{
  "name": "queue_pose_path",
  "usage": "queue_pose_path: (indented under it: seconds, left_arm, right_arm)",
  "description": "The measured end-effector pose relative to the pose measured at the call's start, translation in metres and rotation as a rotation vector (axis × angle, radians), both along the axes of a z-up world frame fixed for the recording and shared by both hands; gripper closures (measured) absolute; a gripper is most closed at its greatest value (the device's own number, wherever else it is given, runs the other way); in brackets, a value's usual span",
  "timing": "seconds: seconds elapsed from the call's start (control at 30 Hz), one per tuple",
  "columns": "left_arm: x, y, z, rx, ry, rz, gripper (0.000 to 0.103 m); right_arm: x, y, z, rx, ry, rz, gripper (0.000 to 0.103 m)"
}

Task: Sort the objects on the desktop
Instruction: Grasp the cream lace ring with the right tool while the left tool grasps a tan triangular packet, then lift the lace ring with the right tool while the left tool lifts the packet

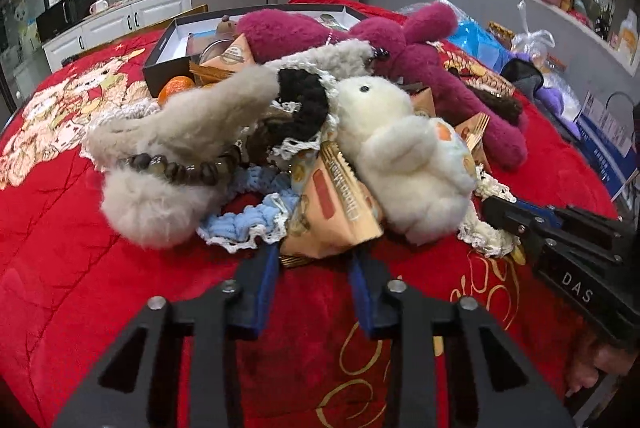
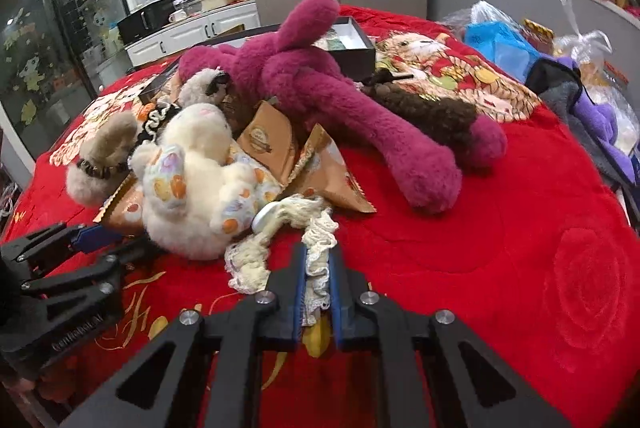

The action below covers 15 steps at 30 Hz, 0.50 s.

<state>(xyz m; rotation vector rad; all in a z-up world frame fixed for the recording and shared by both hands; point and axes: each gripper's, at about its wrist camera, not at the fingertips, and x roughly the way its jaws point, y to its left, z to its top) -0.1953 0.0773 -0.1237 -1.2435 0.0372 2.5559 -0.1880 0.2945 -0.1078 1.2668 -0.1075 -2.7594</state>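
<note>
the right gripper [image 2: 318, 264] has its tongs narrow, pinched on a cream lace cloth [image 2: 280, 240] at the near edge of the pile on the red blanket [image 2: 520, 228]. the step looks like pulling this cloth free for sorting. its long axis runs from the tongs away toward the white plush [image 2: 192, 179], which lies partly over it, so the next move likely needs a slow lift. the left gripper [image 1: 314, 260] holds its tongs wide, just before a snack packet [image 1: 332, 203].

White plush [image 1: 404, 155] lies on snack packets [image 1: 336, 203], before the magenta plush [image 1: 400, 39].
</note>
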Motion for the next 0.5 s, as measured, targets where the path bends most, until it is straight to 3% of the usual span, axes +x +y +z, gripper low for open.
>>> queue_pose_path:
  seconds: [0.5]
  left_arm:
    - [0.027, -0.008, 0.013, 0.035, 0.057, -0.029, 0.082]
  right_arm:
    - [0.021, 0.006, 0.025, -0.019, 0.078, -0.01, 0.092]
